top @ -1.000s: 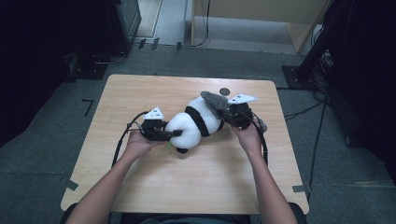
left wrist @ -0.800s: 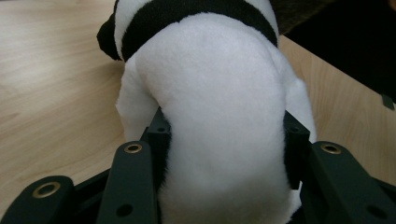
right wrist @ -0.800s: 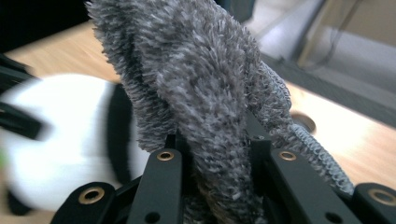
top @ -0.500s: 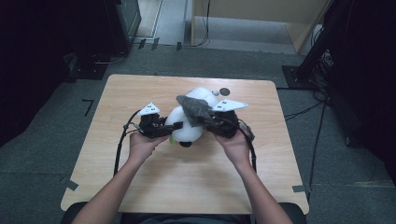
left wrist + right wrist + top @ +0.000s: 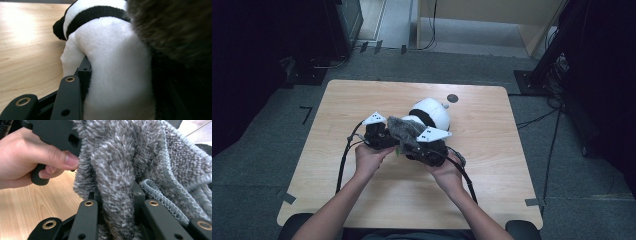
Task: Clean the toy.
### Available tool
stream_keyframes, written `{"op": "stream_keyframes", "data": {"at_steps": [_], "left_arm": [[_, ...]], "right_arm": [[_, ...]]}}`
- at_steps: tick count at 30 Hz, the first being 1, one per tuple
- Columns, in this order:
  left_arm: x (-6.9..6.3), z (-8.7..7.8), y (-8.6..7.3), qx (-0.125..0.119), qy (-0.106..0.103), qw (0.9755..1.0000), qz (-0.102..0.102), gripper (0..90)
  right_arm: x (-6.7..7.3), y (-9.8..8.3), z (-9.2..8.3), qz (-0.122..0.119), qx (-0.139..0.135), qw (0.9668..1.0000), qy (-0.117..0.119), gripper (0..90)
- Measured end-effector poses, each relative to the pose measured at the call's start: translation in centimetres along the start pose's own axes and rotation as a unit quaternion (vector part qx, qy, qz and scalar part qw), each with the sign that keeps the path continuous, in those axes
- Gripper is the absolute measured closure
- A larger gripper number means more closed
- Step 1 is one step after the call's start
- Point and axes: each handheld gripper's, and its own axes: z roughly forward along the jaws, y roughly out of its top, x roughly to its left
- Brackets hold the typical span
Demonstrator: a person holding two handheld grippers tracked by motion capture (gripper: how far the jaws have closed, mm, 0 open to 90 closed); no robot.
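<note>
A black-and-white plush panda (image 5: 432, 112) lies on the wooden table (image 5: 362, 100). My left gripper (image 5: 387, 140) is shut on the panda's white body (image 5: 112, 75), with one black finger (image 5: 85, 70) pressed into the fur and the other hidden. A shaggy grey cloth (image 5: 404, 127) is draped over the near end of the panda, between both hands. My right gripper (image 5: 412, 147) is shut on a fold of this grey cloth (image 5: 120, 170), its jaws (image 5: 116, 195) squeezing the pile. The cloth (image 5: 175, 25) also covers the upper right of the left gripper view.
A small dark round spot (image 5: 452, 98) marks the table behind the panda. The person's left hand (image 5: 30, 160) grips its gripper handle close beside the cloth. Dark equipment and cables stand on the floor around the table.
My right gripper has carried the grey cloth leftward, from the panda's right side to just beside the left gripper. The left hand has stayed nearly still on the panda.
</note>
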Motion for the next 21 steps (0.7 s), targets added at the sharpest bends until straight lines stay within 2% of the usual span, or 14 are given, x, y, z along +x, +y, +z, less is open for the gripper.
{"op": "stream_keyframes", "data": {"at_steps": [2,5,9,10,13,15,17,21], "left_arm": [[-0.1,0.1,0.2,0.0,0.0,1.0,0.003,52.1],[-0.2,0.3,0.3,-0.001,0.0,1.0,0.0,52.0],[-0.1,0.5,0.5,-0.004,-0.001,0.9999,-0.015,51.4],[-0.1,0.5,0.6,-0.003,-0.004,0.9998,-0.017,51.3],[-0.1,0.4,0.7,-0.003,-0.013,0.9998,-0.016,51.1],[-0.1,0.3,0.7,-0.007,-0.012,0.9995,-0.028,51.2],[-0.3,0.2,0.7,-0.009,-0.01,0.9996,-0.026,51.3],[-0.8,0.1,0.8,-0.017,-0.01,0.9995,-0.024,51.4]], "right_arm": [[0.0,-0.3,0.0,0.008,-0.003,0.9999,0.007,75.4],[0.4,-0.8,0.1,-0.001,0.0,0.9999,0.011,75.6],[1.0,-1.4,0.4,-0.01,0.017,0.9997,0.016,75.8],[1.1,-1.5,0.7,-0.014,0.028,0.9993,0.022,76.0],[1.7,-1.7,1.4,-0.023,0.04,0.9988,0.018,76.0],[1.9,-1.7,1.7,-0.025,0.035,0.999,0.014,76.0],[2.2,-1.7,2.1,-0.043,0.043,0.9981,0.009,76.1],[2.3,-2.2,2.9,-0.043,0.049,0.9978,0.01,76.2]]}}
